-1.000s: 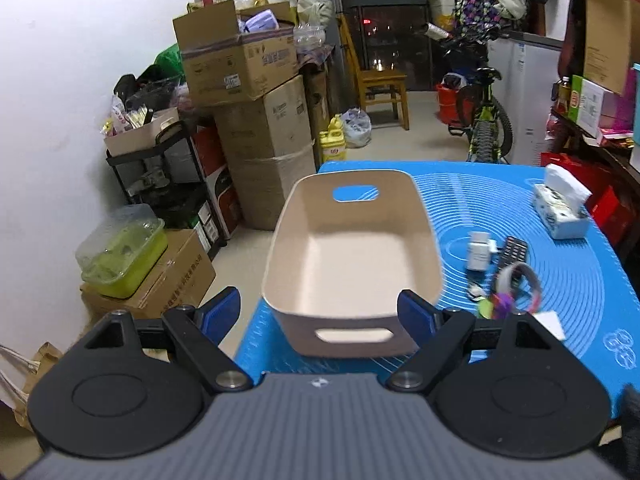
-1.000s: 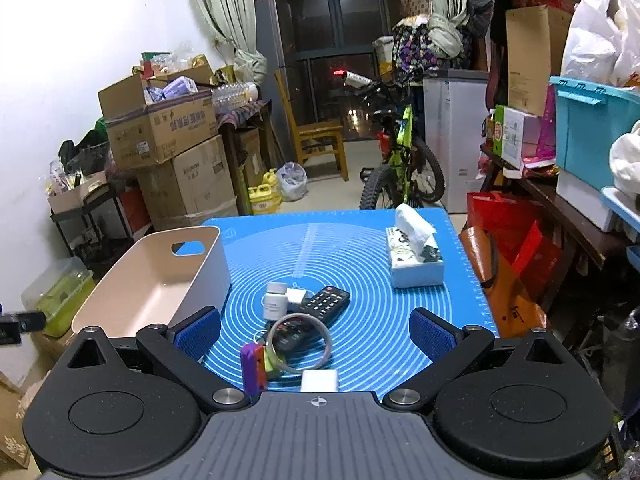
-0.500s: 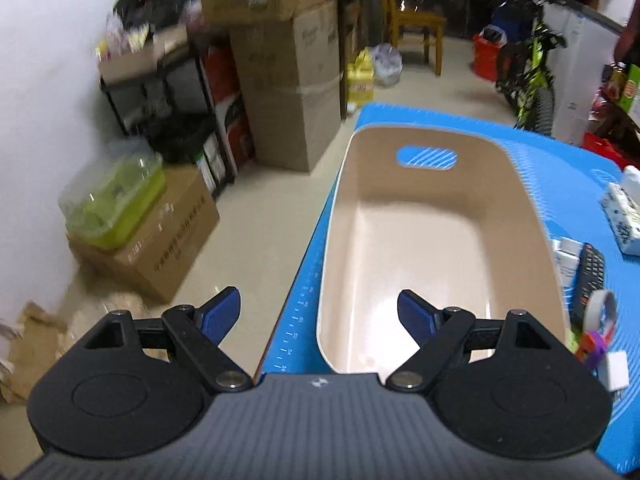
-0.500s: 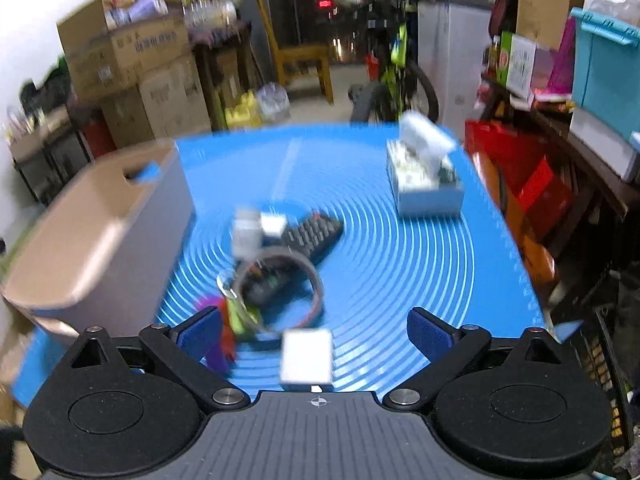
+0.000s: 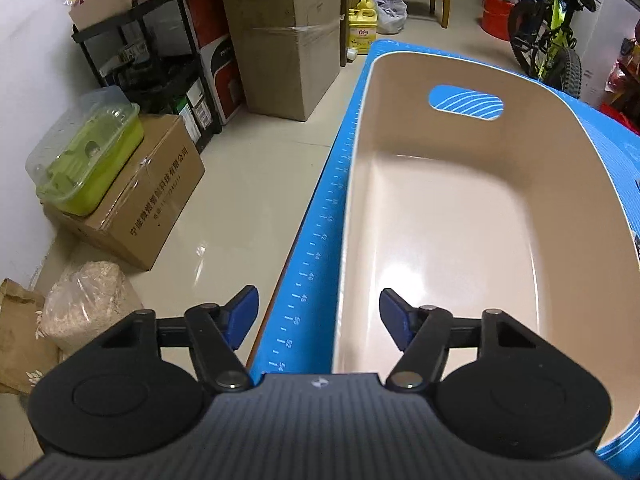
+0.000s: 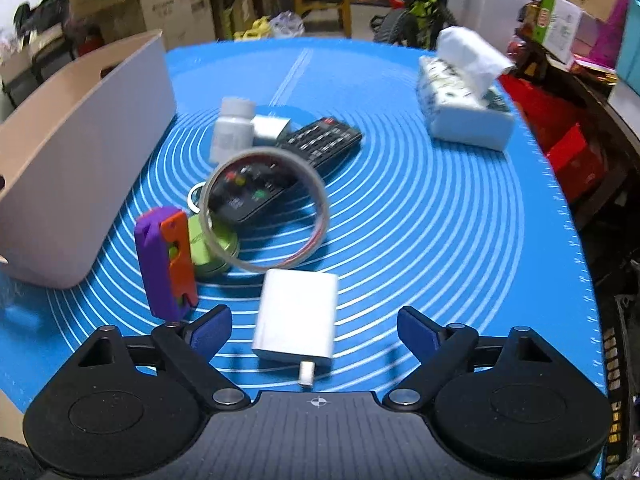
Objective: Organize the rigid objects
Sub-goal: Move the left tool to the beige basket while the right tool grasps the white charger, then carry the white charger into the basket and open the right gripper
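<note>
An empty beige bin [image 5: 460, 232] stands on the blue mat [image 5: 316, 240]. My left gripper [image 5: 317, 308] straddles the bin's near left wall, one finger outside and one inside. Its jaws are closing and its pads are clear of the wall. In the right wrist view a white charger block [image 6: 296, 320] lies between the fingers of my right gripper [image 6: 314, 326]. Those jaws are closing too, without touching it. Beyond it lie a purple and orange toy [image 6: 166, 260], a green round tin [image 6: 208, 244], a tape ring [image 6: 264, 208], a black remote [image 6: 288, 164], a white bottle [image 6: 232, 128] and a small white adapter [image 6: 270, 126].
A tissue box [image 6: 464, 108] sits at the mat's far right. The bin [image 6: 80, 160] stands to the left of the loose items. Left of the table, on the floor, are cardboard boxes [image 5: 132, 224], a green lidded container [image 5: 88, 164] and a black shelf [image 5: 152, 64].
Both grippers have dropped and tilted down. The left one moved forward over the bin's left wall and narrowed. The right one came down over the white charger and narrowed a little.
</note>
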The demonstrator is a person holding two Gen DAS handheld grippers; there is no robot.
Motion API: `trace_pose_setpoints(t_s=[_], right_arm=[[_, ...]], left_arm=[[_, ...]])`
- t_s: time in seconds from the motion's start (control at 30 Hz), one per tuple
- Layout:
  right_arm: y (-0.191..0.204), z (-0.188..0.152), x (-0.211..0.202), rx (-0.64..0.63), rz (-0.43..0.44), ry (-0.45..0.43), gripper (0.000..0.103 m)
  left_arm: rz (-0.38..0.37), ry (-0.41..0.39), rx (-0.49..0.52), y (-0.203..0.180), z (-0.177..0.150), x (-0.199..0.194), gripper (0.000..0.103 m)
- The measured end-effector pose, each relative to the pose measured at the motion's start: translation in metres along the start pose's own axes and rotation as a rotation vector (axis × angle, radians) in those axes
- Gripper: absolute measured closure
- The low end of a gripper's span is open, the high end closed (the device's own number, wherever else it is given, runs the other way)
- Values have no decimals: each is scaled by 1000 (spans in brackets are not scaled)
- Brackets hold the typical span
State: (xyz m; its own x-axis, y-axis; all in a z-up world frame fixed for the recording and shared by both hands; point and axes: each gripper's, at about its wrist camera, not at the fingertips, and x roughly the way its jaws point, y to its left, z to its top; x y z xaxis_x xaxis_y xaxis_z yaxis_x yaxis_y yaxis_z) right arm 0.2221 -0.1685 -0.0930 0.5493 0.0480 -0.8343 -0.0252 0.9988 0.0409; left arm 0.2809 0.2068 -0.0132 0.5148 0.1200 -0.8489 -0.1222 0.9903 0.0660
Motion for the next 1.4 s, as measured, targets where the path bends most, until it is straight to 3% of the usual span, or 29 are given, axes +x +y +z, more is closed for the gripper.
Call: trace_pose_setpoints(t_s=[0.2,0.4,0.67,0.73,0.87,1.1,1.4], right_arm=[[10,0,19,-14,-14,47,19],[12,3,23,10,-26,37,22],[12,7,22,43,-56,32,39],[13,6,22,44,-58,27,42],[11,6,20,56,-60,22,52],[13,5,14,51,-89,17,52],[16,28,-35,61,-123,-122,52]], left_arm=[[-20,19,-18,7,6,9,54],[-65,30,0,6,8,13,69],[-129,42,-4,10,8,16,85],[-148,45,-5,9,8,17,97],[-148,40,9,4,7,17,100],[-163,38,-3,8,6,19,100],[-163,38,-3,7,5,19,100]])
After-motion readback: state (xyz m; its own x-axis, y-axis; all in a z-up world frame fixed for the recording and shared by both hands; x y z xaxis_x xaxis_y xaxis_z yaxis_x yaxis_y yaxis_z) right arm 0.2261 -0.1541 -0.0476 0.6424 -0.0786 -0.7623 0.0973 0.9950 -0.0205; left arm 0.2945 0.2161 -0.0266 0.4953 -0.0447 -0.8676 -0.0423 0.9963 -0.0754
